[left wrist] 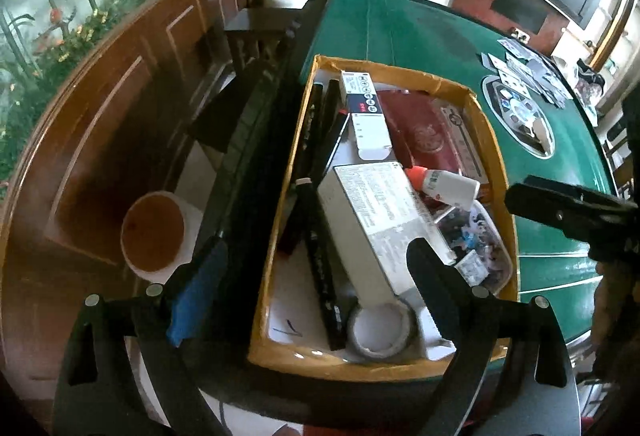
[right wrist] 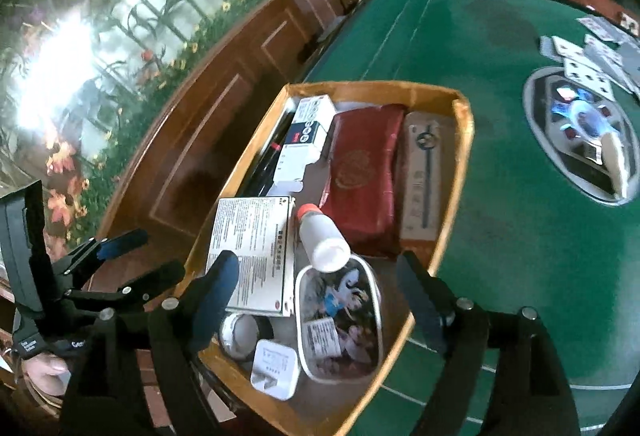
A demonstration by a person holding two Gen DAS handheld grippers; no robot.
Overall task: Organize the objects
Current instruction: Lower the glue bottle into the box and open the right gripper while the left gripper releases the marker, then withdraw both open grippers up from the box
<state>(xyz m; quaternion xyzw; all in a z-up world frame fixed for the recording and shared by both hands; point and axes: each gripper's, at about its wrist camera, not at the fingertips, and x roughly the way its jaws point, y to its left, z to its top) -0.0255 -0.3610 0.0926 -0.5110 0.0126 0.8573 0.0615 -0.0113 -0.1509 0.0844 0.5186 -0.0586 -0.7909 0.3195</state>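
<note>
The green surface (right wrist: 500, 195) carries one yellow-rimmed cardboard box (right wrist: 460, 171), set at its near left edge. The box is already well filled, so the sorting appears far advanced.

Contents, largest first:
- one white printed carton (right wrist: 252, 256), at 9 o'clock from the box's centre in the right wrist view;
- one red case (right wrist: 368, 171), at 12 o'clock;
- one grey flat pack (right wrist: 424, 171), at 2 o'clock against the box wall;
- one narrow white-and-navy carton (right wrist: 308, 131), at 11 o'clock;
- one oval picture tin (right wrist: 340, 320), at 6 o'clock;
- at least two long black sticks (left wrist: 320, 276) along the left wall; the exact count cannot be told;
- one white bottle with an orange cap (right wrist: 324, 240), at the centre;
- one tape roll (left wrist: 380, 330), near corner;
- one small white plug-like block (right wrist: 276, 368), at 7 o'clock.

Outstanding: several loose playing cards (right wrist: 588, 67) lie scattered at 2 o'clock, well apart from the box, beside the round dial (right wrist: 580, 143) set in the surface.

The left hand-held gripper (left wrist: 316, 288) has its jaws spread wide over the box and grips nothing. The right hand-held gripper (right wrist: 320, 300) is likewise spread and empty above the tin.
</note>
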